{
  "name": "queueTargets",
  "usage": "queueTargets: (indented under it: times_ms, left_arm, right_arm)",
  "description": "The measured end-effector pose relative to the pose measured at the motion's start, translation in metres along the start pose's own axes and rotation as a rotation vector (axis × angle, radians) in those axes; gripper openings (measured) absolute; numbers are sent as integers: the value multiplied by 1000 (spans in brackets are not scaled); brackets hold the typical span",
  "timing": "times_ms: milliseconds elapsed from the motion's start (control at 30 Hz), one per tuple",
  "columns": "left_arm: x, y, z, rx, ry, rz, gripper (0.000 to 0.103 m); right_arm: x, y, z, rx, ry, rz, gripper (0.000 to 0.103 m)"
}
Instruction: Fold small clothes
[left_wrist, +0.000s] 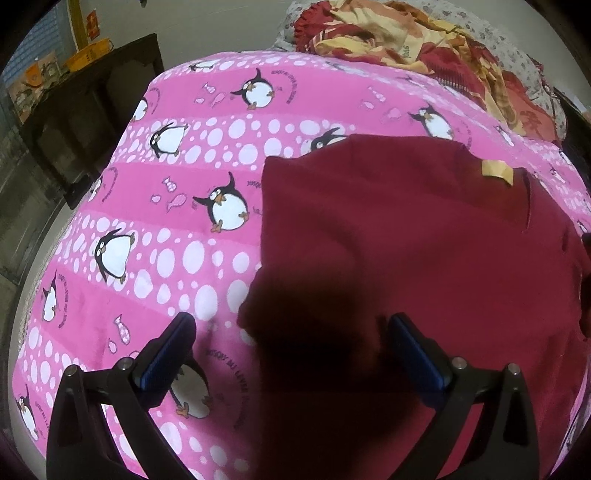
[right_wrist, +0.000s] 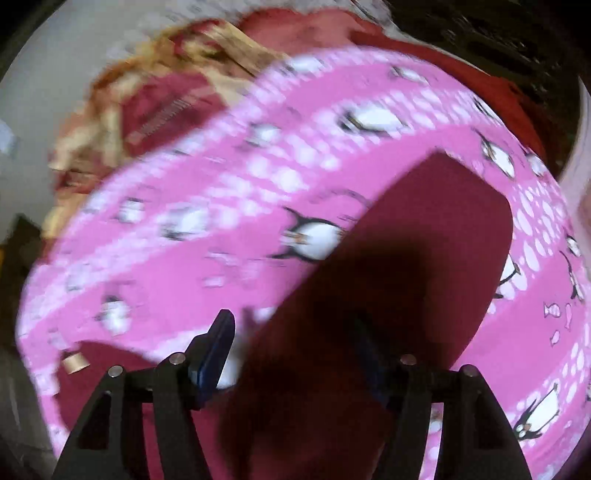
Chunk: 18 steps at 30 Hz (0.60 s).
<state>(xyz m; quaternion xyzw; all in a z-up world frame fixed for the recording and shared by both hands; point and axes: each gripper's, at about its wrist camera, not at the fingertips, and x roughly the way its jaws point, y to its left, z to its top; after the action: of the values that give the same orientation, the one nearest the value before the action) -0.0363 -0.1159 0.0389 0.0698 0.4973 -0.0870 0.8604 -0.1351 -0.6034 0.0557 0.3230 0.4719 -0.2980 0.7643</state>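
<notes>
**Both claws spread wide over a dark red cotton garment (left_wrist: 424, 240) on a bed spread with a pink penguin-print sheet (left_wrist: 177, 177).**

The garment lies flat on the sheet, a yellow tag (left_wrist: 496, 170) showing near its far edge; a red and yellow patterned blanket (left_wrist: 406, 40) is heaped beyond. The left claw (left_wrist: 291, 354) is released, its blue-padded fingers (left_wrist: 168, 354) wide apart, straddling the garment's near left corner, which appears raised between them. The right claw (right_wrist: 295, 350) is likewise released, with cloth between its fingers; contact cannot be judged in this blurred view. For a clean fold, each claw should pinch a single corner squarely, then both should carry the edge evenly across.
</notes>
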Motion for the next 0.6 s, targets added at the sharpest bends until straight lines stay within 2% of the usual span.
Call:
queueTargets:
  times_ms: [67,100,133,167,200,300,400,533,600]
  left_arm:
    - [2,4,-1,-11,4,2,103]
    - [2,6,-1,-16,4,4,103]
    - [3,8,-1,-22,4,6,103]
    - [3,9,-1,-25,6,6,103]
    - [3,9,-1,-28,8,4,103]
    - [-3,10,0,-36,-7,-3,103]
    - [-11,9,1,-37,-27,-7,103]
    - [-23,12,6,-51,-56,-12,103]
    - [-31,17,8,-72,-76,-20,103]
  right_arm:
    - [0,-5,0,5,-20,21,55]
    - [-5,-4,-1,-23,-32,42,40]
    - [-8,-4,-3,-44,-36,65,30]
    - [-11,-4,-5,-66,-40,83,12]
    - [-18,-5,-7,-83,-52,82,10]
    - [-41,-7,-13,-108,-86,148,10]
    - [-75,-1,-23,-119,-111,291,10]
    - [-132,50,-49,-297,-162,442,10]
    - [-153,84,-75,-422,-164,535,10]
